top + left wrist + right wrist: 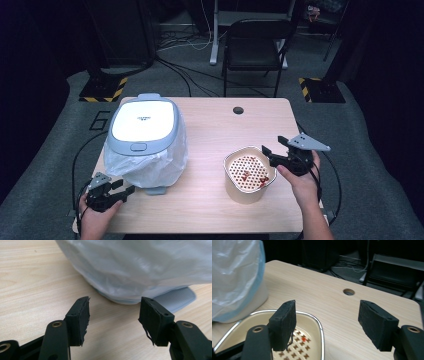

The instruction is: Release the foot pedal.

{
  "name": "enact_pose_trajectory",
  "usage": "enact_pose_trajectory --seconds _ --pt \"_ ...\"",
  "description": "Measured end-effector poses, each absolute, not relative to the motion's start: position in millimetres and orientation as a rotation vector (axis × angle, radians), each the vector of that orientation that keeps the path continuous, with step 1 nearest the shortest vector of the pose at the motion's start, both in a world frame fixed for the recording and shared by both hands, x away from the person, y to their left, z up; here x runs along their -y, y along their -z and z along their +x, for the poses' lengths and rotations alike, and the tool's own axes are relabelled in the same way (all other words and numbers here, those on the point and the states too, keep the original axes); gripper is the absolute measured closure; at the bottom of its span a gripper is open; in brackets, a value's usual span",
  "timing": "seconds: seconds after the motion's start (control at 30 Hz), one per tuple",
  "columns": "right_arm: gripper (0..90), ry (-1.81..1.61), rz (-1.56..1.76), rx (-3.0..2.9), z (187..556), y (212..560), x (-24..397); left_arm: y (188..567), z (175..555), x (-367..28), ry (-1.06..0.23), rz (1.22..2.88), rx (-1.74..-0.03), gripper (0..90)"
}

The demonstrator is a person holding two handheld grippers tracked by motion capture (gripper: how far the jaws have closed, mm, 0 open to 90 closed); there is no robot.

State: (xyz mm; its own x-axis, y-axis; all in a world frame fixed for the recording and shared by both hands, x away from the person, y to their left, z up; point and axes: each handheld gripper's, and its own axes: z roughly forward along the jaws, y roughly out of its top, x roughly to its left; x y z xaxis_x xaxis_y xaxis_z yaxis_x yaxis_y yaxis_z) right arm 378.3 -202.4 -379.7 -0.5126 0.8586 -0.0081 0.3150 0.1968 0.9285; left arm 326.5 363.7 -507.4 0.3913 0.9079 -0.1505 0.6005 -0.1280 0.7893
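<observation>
Two tongs work this pale wooden surface (210,127), and the coming move turns on the right one. The right tongs (274,149) hover at the right rim of the cream, square-ish plastic bowl with a perforated strainer insert (248,173), which stands near the front edge of the surface, right of its middle. In the right gripper view the jaws stand spread and bare, one pad above the bowl's (320,327) inside, the other out over bare wood, so the metal-edged rim runs between them. Nothing is pinched yet. The bowl lies just ahead of and below these tongs (326,323), toward the left edge; I judge a short drop would bring the pads astride the wall. Red scraps (246,175) lie on the strainer holes.

The left tongs (125,188) rest low near the front-left corner, released, their jaws holding nothing, aimed at the foot of the grey-and-white lidded bin lined with a thin white plastic bag (145,142). The bag (140,267) and the grey foot pedal (175,300) lie just beyond the pads, not touching. The right hand is plainly nearer the bowl; the left is well apart from it.
</observation>
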Motion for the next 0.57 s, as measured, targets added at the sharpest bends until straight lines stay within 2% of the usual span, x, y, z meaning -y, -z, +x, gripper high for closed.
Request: enact_pose_trajectory --seconds 0.37,0.57 --pt "30.1 -1.225 1.208 -1.889 374 409 230 517 333 -367 -0.505 1.862 -1.327 38.9" --pt "29.2 -1.201 1.265 -1.855 372 422 245 523 336 -370 -0.534 1.86 -1.333 34.5"
